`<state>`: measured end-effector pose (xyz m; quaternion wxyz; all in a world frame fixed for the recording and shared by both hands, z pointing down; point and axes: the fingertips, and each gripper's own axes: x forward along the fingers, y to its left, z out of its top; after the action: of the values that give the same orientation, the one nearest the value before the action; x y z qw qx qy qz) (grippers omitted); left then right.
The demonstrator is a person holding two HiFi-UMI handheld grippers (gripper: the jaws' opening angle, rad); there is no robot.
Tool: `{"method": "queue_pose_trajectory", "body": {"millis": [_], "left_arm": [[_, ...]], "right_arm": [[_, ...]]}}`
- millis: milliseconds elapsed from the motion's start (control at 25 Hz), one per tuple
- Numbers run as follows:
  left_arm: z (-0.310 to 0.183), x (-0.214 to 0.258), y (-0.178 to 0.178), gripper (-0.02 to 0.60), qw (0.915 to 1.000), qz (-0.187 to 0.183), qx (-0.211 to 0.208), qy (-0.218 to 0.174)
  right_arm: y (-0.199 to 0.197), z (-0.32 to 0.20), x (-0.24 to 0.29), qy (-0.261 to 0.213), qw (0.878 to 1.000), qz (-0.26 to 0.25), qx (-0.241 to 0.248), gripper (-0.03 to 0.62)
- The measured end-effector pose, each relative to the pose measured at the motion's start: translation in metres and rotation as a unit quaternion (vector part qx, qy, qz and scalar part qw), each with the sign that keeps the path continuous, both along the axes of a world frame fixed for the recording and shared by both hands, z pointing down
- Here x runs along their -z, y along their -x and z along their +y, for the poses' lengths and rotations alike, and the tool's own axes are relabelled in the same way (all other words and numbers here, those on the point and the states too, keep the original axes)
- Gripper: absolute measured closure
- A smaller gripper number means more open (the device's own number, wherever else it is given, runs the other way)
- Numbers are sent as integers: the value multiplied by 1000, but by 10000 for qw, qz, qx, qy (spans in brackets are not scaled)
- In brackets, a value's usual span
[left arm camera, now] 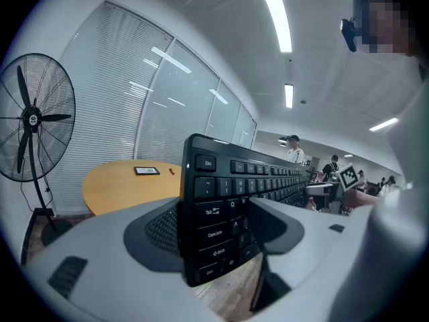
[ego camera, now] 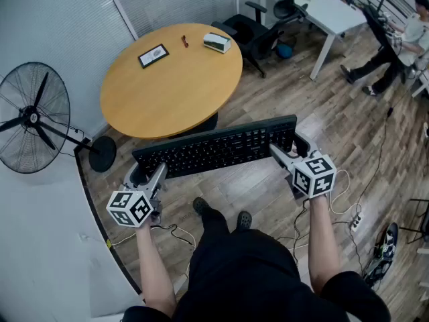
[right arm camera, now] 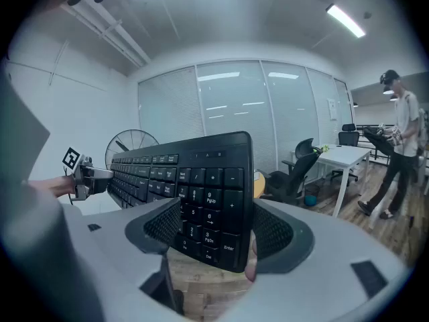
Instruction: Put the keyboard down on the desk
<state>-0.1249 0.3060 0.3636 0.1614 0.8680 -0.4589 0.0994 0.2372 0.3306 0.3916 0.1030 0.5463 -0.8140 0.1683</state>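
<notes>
Aloft, keyboard (ego camera: 214, 146) between left gripper (ego camera: 146, 172) and right gripper (ego camera: 289, 146), jaws tight on its ends.

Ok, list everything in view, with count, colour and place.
keyboard: one, black, held in the air over the wood floor
round table: one, tan, just beyond it
framed item: one, black-edged, on the table
red item: one, small, on the table
box: one, white and green, table's far edge
pedestal fan: one, black, at the left
office chairs: two, black, behind the table
desk: one, white, far right
bystander: one, far right
left claw: one, grey, shut on the keyboard's left end
right claw: one, grey, shut on its right end
</notes>
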Motion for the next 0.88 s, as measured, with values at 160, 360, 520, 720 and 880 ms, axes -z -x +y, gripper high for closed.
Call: {"method": "queue_pose_trajectory", "body": {"millis": [160,360,520,720,880], "left_arm": [[16,-1,-11,293,10000,7,-14,-5],[18,-4,-13,293,10000,32,-24,23],[16,-5,-13,293,10000,20,-68,70],[28,-7,-18,293,9999,10,-60,112],[32,-10,-20,293,9999,2,-54,145]], "right_arm": [[-11,17,0,-15,10000,8,-7,253],[-12,20,-1,21,10000,-6,-45,250],[-13,20,-3,70,9999,-61,-62,249],[-17,30,-5,96,9999,-67,-28,249],[-20,32,-9,138,9999,-83,-4,249]]}}
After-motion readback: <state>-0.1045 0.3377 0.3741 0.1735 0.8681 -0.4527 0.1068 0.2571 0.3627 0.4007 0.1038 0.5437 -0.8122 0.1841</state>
